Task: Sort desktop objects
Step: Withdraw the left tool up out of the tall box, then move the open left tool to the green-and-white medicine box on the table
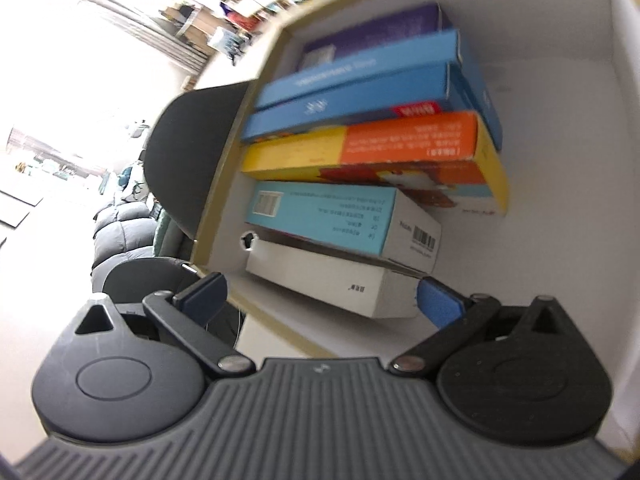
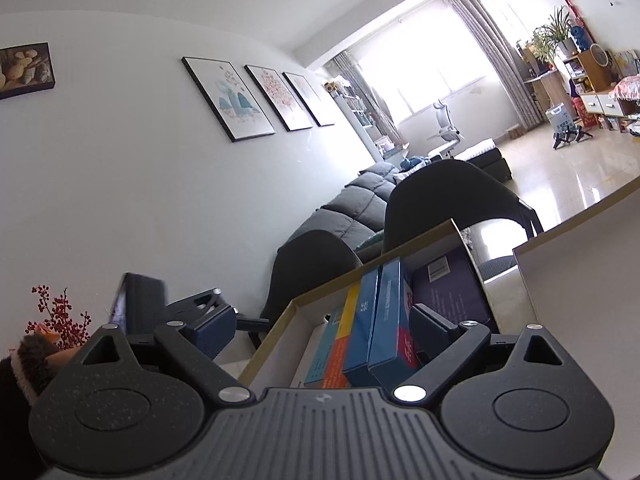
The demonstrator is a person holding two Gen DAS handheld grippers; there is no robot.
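A shallow cardboard tray (image 1: 552, 128) with a white inside holds a row of packets on edge: a purple box (image 1: 384, 28), two blue boxes (image 1: 360, 92), a yellow and orange box (image 1: 360, 148), a light blue box (image 1: 332, 212) and a white box (image 1: 320, 276). My left gripper (image 1: 320, 300) is open over the tray's near rim, and its right fingertip (image 1: 438, 304) is at the white box's corner. In the right wrist view the same tray (image 2: 340, 280) and the blue boxes (image 2: 376, 328) lie beyond my open right gripper (image 2: 322, 330), which holds nothing.
Dark chair backs (image 2: 444, 200) stand just past the tray's far rim, with a grey sofa (image 2: 352, 212) behind. A dark device (image 2: 140, 304) and red berry stems (image 2: 60, 316) are at the left. The pale tabletop (image 2: 580, 280) extends to the right.
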